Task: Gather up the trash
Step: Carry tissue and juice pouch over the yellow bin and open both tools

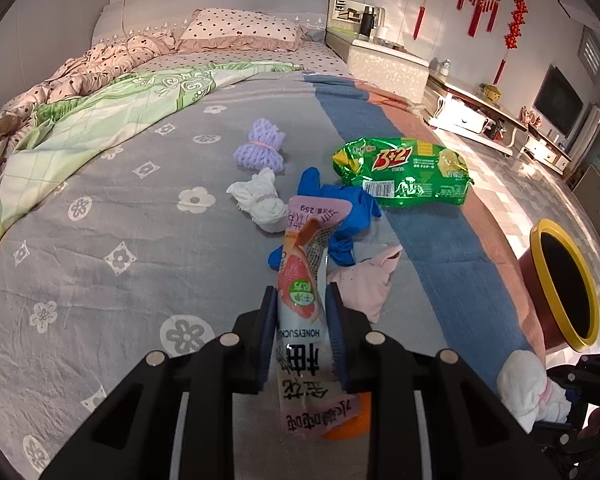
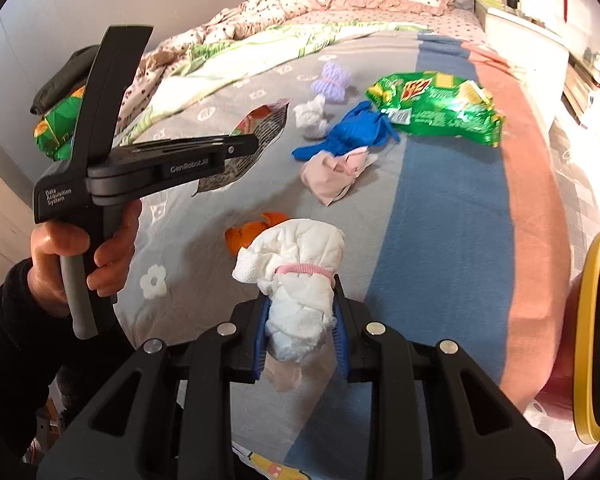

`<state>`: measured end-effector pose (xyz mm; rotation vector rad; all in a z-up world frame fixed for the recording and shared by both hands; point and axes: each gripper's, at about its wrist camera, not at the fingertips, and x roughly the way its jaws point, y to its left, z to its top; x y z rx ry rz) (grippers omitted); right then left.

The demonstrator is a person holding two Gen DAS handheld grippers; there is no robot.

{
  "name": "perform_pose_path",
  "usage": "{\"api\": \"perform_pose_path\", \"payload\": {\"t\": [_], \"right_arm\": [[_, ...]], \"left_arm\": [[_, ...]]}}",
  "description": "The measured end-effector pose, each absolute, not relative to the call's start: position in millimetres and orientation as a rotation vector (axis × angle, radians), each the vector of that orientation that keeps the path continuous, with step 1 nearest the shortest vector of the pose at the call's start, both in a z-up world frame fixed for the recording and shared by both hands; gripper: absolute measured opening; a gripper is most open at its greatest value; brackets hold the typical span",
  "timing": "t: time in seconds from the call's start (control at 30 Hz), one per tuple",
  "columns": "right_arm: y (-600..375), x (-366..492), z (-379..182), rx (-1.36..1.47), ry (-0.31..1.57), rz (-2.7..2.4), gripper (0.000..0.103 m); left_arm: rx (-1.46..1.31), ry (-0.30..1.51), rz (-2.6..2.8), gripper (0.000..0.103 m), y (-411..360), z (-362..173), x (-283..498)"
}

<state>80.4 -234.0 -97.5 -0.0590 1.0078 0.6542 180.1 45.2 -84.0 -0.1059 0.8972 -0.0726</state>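
meanwhile the left gripper (image 1: 302,320) is clamped on a pink snack wrapper (image 1: 300,280) at lower centre, and the right gripper (image 2: 300,320) pinches a white tissue bundle (image 2: 296,276) likewise.

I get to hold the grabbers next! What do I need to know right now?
Left gripper: shut on the pink snack wrapper.
Right gripper: shut on the white tissue bundle.
Yellow-rimmed bin: on the floor beside the bed, to the right.
Done: two pieces picked up, not binned yet.
Left on the bed: green cracker bag, blue glove, pink cloth, small white wad, purple bundle, orange scrap.
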Motion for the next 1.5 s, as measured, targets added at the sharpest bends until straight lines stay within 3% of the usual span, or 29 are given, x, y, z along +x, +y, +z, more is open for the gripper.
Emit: {"api": "perform_pose_path", "payload": {"t": [0.73, 1.5], "right_arm": [[-378, 90, 13, 0.156, 0.716, 0.463, 0.025], [-553, 84, 79, 0.3, 0.517, 0.191, 0.025]], "left_arm": [[-0.08, 0.741, -0.222, 0.023, -46, 6, 177], [-0.024, 0.659, -0.46, 0.023, -196, 65, 197]]}}
